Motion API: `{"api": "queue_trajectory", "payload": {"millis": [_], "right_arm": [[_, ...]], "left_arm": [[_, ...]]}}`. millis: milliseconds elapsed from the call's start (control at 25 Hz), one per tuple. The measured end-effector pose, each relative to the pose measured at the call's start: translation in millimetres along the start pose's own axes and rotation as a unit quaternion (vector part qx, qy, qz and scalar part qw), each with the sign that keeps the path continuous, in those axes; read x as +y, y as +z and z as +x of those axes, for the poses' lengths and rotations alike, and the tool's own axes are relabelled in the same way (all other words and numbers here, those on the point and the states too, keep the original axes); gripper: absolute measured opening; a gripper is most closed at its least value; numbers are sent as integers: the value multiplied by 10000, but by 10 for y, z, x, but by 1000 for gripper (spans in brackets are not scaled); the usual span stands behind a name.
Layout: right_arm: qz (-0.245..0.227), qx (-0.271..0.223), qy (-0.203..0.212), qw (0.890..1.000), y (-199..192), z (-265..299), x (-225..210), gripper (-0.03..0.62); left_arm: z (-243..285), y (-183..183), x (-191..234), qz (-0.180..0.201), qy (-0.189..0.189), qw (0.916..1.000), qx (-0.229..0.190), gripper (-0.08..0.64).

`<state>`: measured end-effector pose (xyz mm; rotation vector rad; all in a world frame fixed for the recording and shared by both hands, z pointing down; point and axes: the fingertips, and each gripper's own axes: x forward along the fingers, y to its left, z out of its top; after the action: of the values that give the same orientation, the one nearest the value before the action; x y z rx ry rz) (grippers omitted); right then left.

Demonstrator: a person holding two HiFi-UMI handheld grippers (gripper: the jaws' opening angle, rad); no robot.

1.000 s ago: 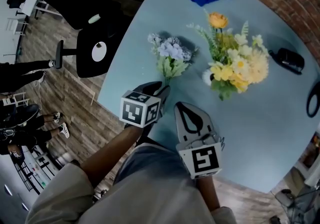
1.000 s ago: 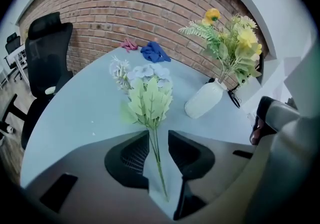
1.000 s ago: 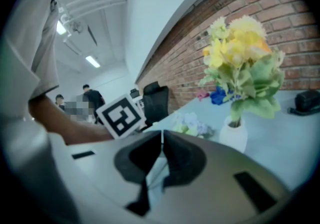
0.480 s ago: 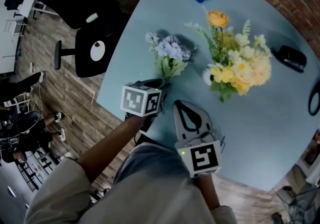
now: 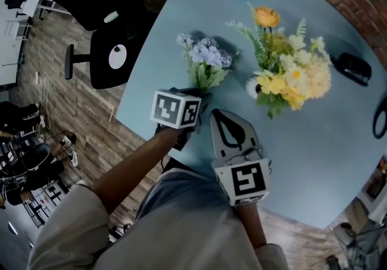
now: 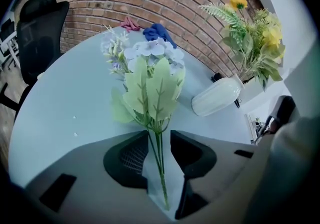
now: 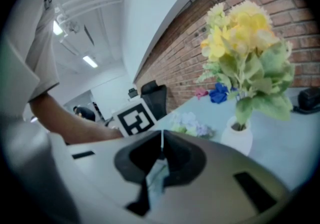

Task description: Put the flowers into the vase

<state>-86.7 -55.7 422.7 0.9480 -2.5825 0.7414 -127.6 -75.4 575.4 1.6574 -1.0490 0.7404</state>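
Lilac bouquet (image 5: 205, 63) on table (image 5: 326, 160), not yet in white vase (image 6: 217, 96); L gripper (image 6: 159, 140) jaws, just spread wider, straddle stems (image 6: 159, 163) w/o pressing; R gripper (image 7: 161, 150) closed, empty.

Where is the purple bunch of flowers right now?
In the head view the bunch lies on the table, left of the yellow bouquet, stems between the left gripper's fingers, which have just been opening.

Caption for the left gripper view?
Left gripper, jaws just opening, straddles stems of the purple bouquet; vase beyond.
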Motion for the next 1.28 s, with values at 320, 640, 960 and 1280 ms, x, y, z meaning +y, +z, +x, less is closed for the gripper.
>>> {"api": "queue_trajectory", "payload": {"millis": [320,640,960,1280], "right_arm": [[-23,-58,7,10000,40,36,1,25],[12,-67,-16,10000,46,14,3,25],[-2,-74,-70,9999,38,-46,-8,25],[-123,-131,-98,9998,64,-148,41,25]], "left_arm": [[57,20,60,-62,37,10000,55,149],[48,13,67,-466,-274,9985,50,77],[-53,22,31,-697,-498,9960,-238,54],[-184,-14,-15,-913,-614,9924,-545,44]]}}
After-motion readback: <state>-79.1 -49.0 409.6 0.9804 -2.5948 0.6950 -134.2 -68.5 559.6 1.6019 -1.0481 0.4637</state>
